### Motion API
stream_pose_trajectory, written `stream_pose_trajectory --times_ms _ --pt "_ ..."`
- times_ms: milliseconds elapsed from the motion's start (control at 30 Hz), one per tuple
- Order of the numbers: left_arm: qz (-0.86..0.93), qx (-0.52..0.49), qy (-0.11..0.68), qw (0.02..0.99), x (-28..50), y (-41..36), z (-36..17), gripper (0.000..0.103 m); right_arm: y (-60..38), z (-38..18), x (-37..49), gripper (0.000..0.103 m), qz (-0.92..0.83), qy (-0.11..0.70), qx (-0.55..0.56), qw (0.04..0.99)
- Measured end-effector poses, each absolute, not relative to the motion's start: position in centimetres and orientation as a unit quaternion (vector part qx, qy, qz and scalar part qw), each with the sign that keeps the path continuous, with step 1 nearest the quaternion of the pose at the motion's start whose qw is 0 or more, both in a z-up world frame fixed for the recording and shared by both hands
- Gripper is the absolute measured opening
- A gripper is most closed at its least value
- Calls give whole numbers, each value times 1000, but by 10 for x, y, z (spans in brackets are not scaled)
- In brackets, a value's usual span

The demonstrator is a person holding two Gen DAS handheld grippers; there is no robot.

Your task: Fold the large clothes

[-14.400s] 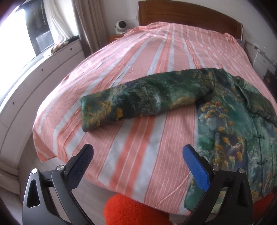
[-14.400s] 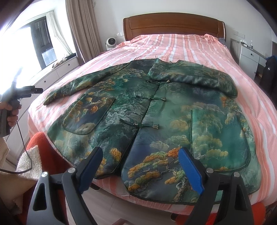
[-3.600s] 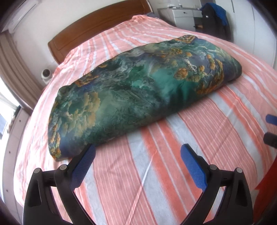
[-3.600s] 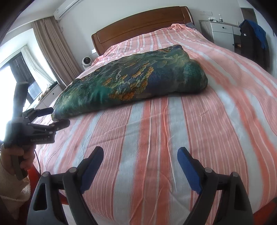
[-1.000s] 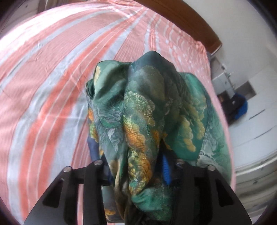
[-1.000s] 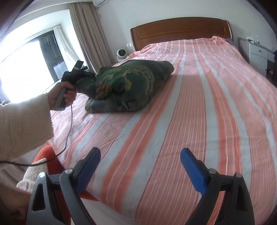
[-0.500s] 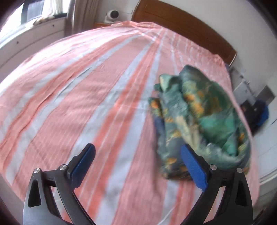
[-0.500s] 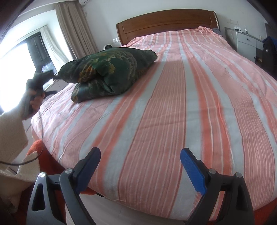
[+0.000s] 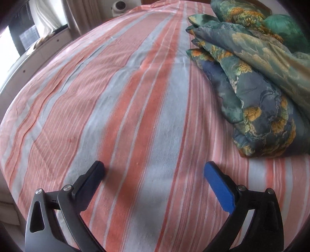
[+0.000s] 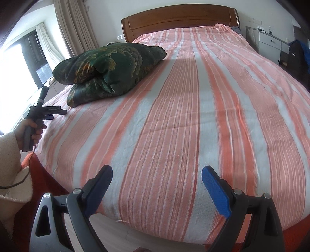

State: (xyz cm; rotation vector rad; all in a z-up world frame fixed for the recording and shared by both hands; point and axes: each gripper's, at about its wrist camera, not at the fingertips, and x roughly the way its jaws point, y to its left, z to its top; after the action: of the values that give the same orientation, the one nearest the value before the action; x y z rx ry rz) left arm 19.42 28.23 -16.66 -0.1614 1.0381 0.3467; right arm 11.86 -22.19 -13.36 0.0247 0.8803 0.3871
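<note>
Jacket released, left side of bed
Left gripper (image 9: 153,172) is opening wider, now empty and clear of the folded green brocade jacket (image 9: 257,81), which is lying bundled beside it.

Wide bare bed (image 10: 193,116) ahead of the right claw (image 10: 157,184), open and empty, with clear passage up to the headboard (image 10: 180,17). Bare sheet likewise before the left claw (image 9: 153,174), opening with nothing between. Only obstacle: folded jacket (image 9: 261,77) bulging at that side's edge.
</note>
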Motion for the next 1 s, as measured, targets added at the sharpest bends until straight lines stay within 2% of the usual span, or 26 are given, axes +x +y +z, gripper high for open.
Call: stream_pose_trajectory --times_ms 467,600,700,800,867,1000 --pt "168 -84 479 857 188 280 -175 103 -225 -140 123 96 201 428 44 880" --pt "167 -91 496 847 187 276 -171 103 -221 -133 127 96 235 426 46 873" --pt "147 -98 502 847 186 280 -166 103 -217 -110 152 96 252 415 47 873" --pt "116 -109 489 857 180 280 -157 103 -196 -62 191 96 273 375 26 886" --pt "99 -115 475 867 175 280 -149 103 -164 -21 225 96 300 335 5 893" --pt "77 -126 446 883 170 286 -128 103 -74 8 297 95 365 311 -53 876"
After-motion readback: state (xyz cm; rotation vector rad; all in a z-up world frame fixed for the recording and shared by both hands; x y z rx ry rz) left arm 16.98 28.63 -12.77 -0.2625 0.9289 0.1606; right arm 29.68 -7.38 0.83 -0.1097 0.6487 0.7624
